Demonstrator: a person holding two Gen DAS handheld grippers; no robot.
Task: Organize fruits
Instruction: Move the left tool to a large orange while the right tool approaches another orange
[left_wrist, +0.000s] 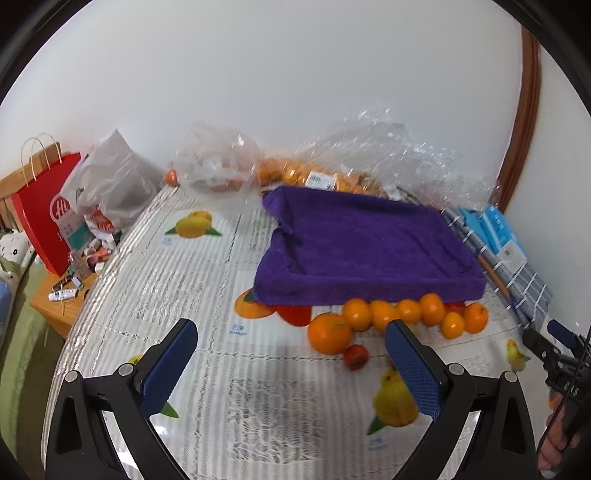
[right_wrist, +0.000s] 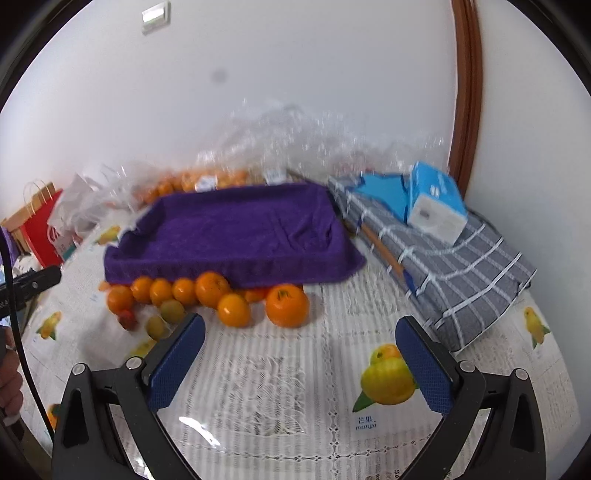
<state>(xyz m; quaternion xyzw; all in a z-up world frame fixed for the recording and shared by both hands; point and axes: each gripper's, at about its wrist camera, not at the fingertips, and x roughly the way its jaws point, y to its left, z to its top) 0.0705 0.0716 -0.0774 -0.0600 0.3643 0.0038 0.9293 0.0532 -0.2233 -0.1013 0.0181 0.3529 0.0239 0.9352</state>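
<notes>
Seven oranges (right_wrist: 287, 305), two yellow-green fruits (right_wrist: 172, 311), one small red fruit (right_wrist: 127, 318), one purple tray (right_wrist: 236, 236).

Hidden, cropped and blurred parts

The draped purple towel-lined tray (left_wrist: 369, 243) hides part of a red fruit (left_wrist: 295, 314) beneath its front edge; crinkled clear plastic bags (right_wrist: 295, 140) along the wall are smeared by blur; the printed labels (left_wrist: 320, 180) on the bagged oranges behind are too small to read.
</notes>
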